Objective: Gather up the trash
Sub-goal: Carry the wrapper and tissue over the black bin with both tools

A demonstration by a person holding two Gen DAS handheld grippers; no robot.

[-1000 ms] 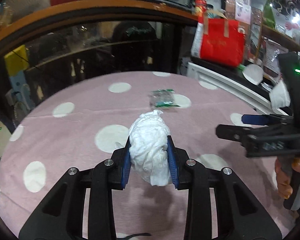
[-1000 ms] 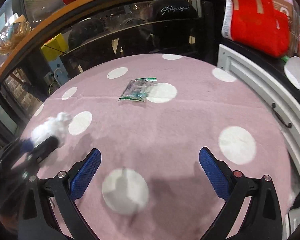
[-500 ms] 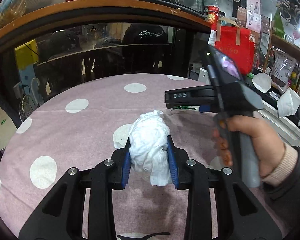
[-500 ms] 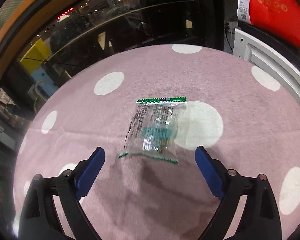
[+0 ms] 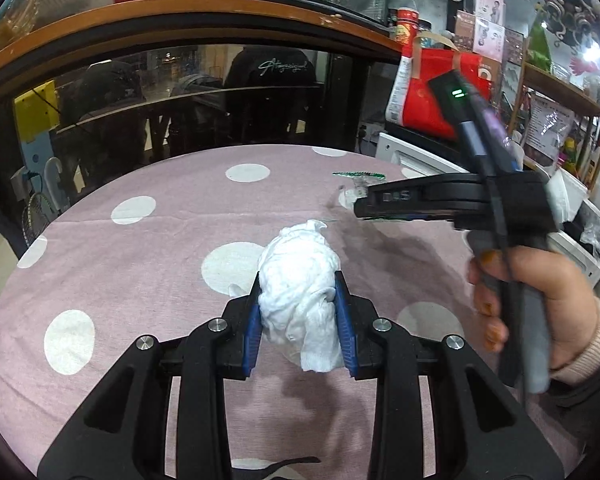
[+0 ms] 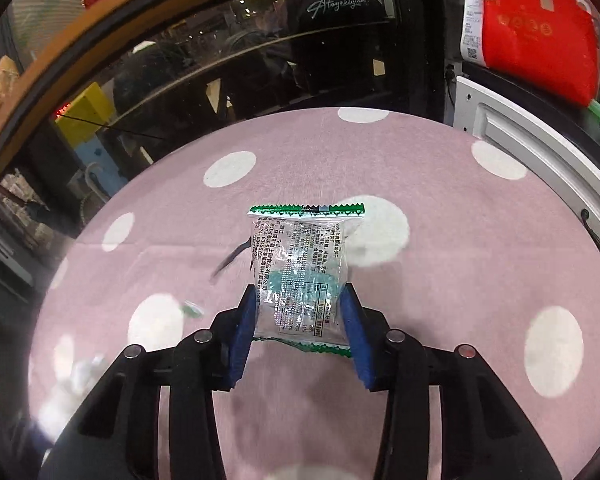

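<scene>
Pink tablecloth [image 6: 440,280] with white dots, backed by a dark glass showcase [image 5: 204,92] under a wooden rim; red bag [image 6: 536,32] off to the right of the cloth. Only in the left wrist view: right hand [image 5: 540,300] on its grip. Left gripper [image 5: 300,316] clamped narrow on a crumpled white tissue [image 5: 300,288]. Right gripper [image 6: 300,324] just closing, pads now against a clear green-edged wrapper [image 6: 300,276] (lying on the cloth).
</scene>
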